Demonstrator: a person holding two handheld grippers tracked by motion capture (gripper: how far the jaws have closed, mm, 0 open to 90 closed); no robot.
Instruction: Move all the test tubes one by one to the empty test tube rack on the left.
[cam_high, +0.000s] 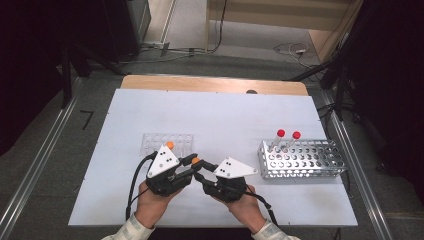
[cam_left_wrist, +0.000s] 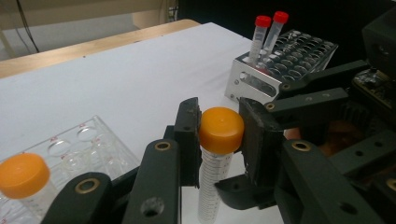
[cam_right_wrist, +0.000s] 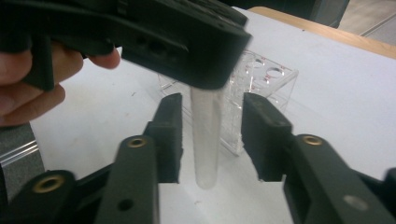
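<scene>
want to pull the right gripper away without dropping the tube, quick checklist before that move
1. Left gripper clamped on the orange-capped tube at its cap: ok.
2. Right gripper clear of the tube body, gaps on both sides: ok.
3. Tube hanging upright: ok.
4. Tube bottom off the table: cannot tell.
5. Clear rack has free wells: ok.
6. Metal rack with its two red-capped tubes well aside: ok.

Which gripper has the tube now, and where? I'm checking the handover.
The left gripper clamps the orange-capped tube by its cap; the right gripper stands open around its body.
</scene>
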